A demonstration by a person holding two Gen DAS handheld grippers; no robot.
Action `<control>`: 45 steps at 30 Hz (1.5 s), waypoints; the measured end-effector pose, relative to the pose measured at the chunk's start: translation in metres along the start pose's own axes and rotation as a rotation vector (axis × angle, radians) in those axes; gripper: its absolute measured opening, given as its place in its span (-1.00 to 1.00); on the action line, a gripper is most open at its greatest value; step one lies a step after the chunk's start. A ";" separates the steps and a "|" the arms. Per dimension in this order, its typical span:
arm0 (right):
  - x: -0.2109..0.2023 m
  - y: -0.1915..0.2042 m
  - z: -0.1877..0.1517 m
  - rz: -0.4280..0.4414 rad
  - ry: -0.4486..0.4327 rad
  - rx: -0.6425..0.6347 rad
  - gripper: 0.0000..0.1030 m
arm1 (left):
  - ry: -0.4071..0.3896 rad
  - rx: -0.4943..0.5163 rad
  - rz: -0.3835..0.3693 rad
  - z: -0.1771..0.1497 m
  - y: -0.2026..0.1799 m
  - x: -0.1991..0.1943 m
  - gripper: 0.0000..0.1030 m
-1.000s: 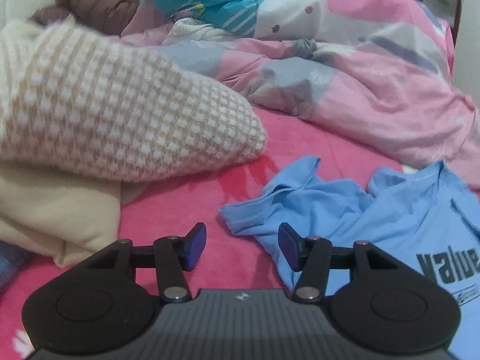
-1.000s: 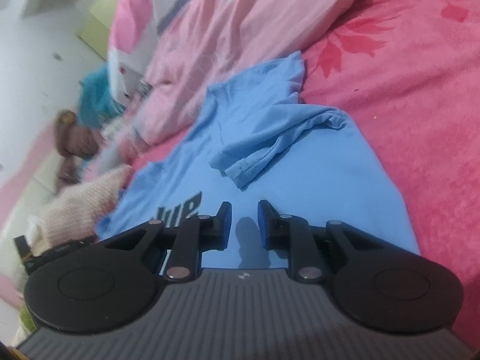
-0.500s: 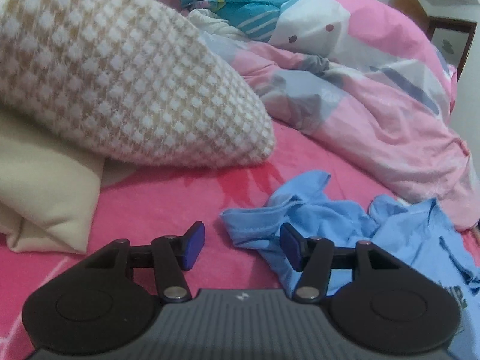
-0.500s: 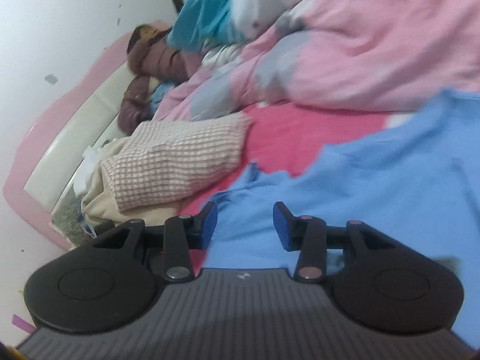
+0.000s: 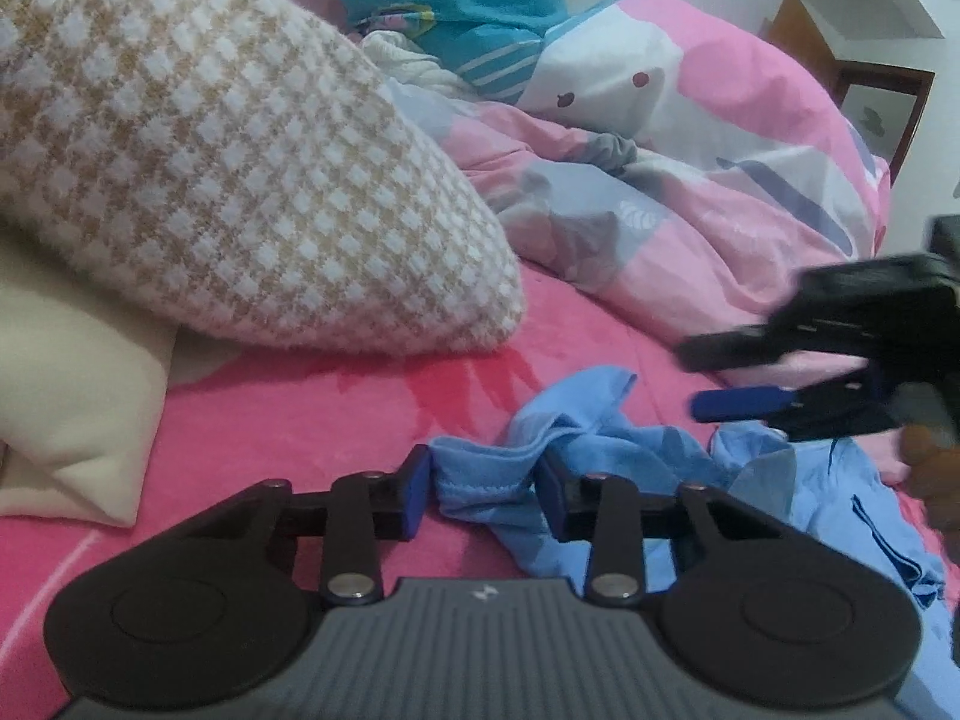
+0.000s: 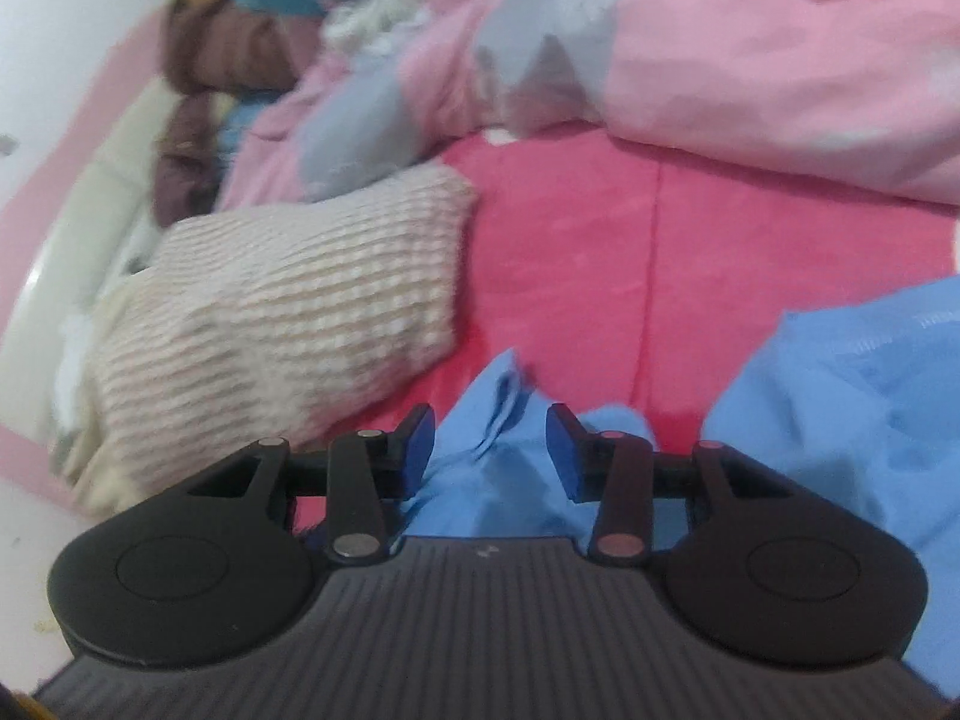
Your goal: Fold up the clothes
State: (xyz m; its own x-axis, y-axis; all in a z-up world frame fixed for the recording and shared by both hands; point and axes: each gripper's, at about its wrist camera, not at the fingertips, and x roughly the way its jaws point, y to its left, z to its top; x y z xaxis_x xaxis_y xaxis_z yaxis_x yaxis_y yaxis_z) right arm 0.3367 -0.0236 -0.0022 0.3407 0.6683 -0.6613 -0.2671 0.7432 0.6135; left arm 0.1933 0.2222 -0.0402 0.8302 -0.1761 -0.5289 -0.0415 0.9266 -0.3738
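Observation:
A crumpled light-blue T-shirt point(image 5: 600, 444) lies on the pink bed sheet point(image 5: 300, 408). My left gripper point(image 5: 483, 495) sits low at the near sleeve. Its jaws are closing, and the bunched sleeve hem fills the gap and touches both pads. My right gripper point(image 5: 708, 378) comes in from the right of the left wrist view, hovering just above the shirt with its fingers apart. In the right wrist view the right gripper point(image 6: 489, 450) stands open over the T-shirt point(image 6: 840, 372). Blue cloth shows below and between its fingers, and the pads do not press on it.
A large beige-and-white checked pillow point(image 5: 240, 180) lies to the left on a cream cloth point(image 5: 72, 390). A rumpled pink quilt point(image 5: 720, 210) and a heap of clothes fill the back. Bare pink sheet runs between the pillow point(image 6: 288, 312) and the shirt.
The left jaws have narrowed onto the sleeve hem. The right gripper has swept across the shirt towards the pillow side, entered the left wrist view, and its jaws are wider than a second ago.

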 end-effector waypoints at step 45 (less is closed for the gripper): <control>0.105 0.106 -0.015 -0.031 0.060 -0.344 -0.98 | -0.045 -0.485 0.197 -0.020 0.044 -0.046 -0.85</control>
State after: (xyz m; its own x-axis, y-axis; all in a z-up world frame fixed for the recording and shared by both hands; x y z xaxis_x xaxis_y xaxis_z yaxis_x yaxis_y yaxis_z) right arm 0.3310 0.1260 -0.0134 0.3027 0.6383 -0.7078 -0.5489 0.7238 0.4181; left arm 0.1425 0.2646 -0.0475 0.8033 0.0106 -0.5955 -0.4431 0.6787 -0.5856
